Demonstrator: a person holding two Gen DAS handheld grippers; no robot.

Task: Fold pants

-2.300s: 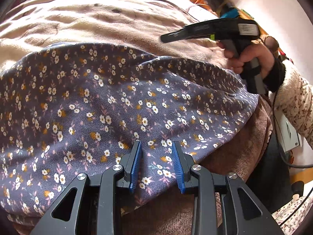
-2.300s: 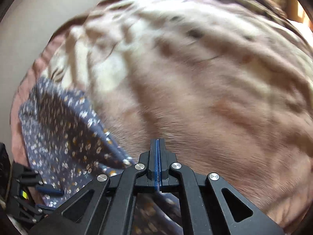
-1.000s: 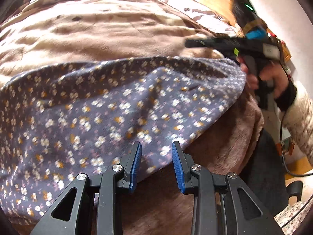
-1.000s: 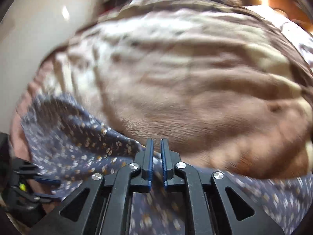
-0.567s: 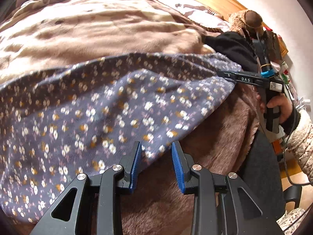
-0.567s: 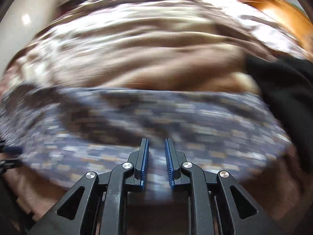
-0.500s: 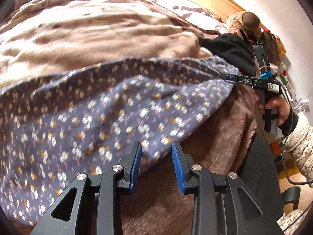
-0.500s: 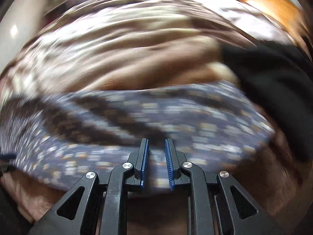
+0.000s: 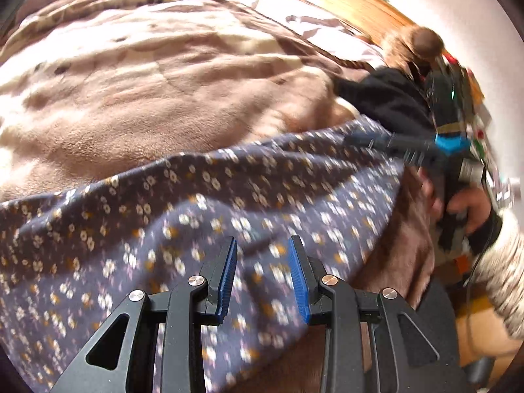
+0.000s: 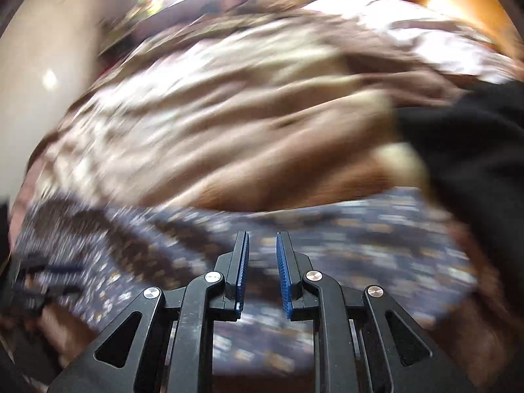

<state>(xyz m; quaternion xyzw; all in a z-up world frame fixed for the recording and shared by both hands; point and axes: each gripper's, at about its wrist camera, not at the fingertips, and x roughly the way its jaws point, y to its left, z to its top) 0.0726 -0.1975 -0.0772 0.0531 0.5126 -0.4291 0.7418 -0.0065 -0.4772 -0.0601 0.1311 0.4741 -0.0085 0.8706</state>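
Pants (image 9: 203,229) lay spread across the blanket (image 9: 163,98), thin, soft and light, likely to sag and slide unless pinched at a hem or corner. Left gripper (image 9: 263,275) and right gripper (image 10: 262,273) both gaped, holding nothing.

no readable text, label or number on anything in view

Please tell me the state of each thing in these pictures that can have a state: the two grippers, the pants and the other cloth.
left gripper: open, empty, over the pants.
right gripper: open, empty, at the pants' far end.
floral pants: spread flat on the blanket, not held.
brown blanket: rumpled, lying under the pants.
black garment: bunched up beside the pants.
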